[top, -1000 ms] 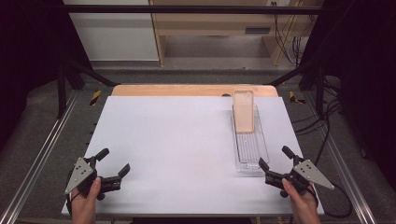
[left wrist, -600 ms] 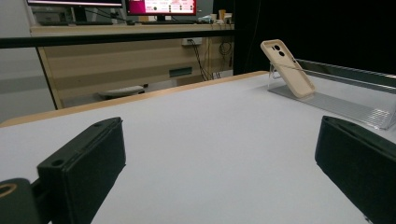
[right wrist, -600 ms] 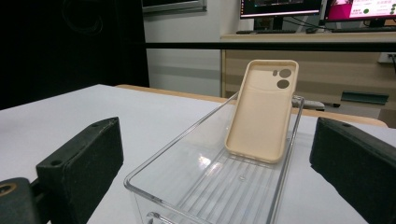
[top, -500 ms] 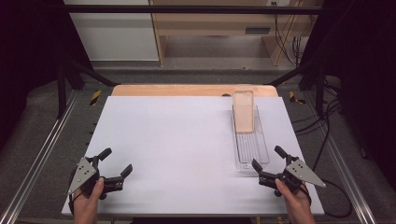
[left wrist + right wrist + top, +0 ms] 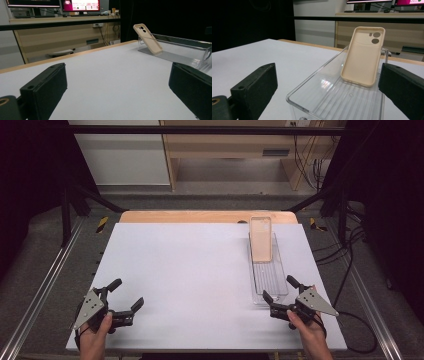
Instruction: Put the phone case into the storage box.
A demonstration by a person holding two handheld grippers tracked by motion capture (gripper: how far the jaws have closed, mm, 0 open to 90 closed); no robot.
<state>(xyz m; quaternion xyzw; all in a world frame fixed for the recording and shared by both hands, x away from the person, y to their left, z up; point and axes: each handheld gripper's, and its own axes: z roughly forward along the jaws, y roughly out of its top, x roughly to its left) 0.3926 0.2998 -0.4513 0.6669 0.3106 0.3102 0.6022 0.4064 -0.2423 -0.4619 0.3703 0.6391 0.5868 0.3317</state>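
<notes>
Near the table's front edge: right black two-jaw gripper (image 5: 280, 295) wide open, nothing between the jaws, poised just short of the near end of the long clear ribbed plastic tray (image 5: 278, 283). Left black two-jaw gripper (image 5: 124, 296) likewise spread wide and empty, resting low over the bare white tabletop (image 5: 190, 270), well apart from the tray.

Step in hand, by the look of it: reaching in for the beige soft phone case (image 5: 362, 55) propped upright at the tray's far end, open back and camera cut-outs facing the right gripper.

To do it well:
- Lift the right gripper over the near tray wall (image 5: 312, 105) rather than pushing into it; a light clear tray likely to slide if nudged.
- Travel along the tray's length, jaws kept wide, centred between the two long walls.
- Close across the case's two long edges, or on its top rim, gently; thin flexible material likely to buckle under a hard squeeze.
- Lift straight up before drawing back, so the lower edge clears the ribbed floor and the small clear stand (image 5: 141, 41) behind it.
- Bring the left gripper across to steady the tray's near corner if it starts to shift.

Farther off: wooden table edge (image 5: 200, 216), then shelving and cables beyond.
</notes>
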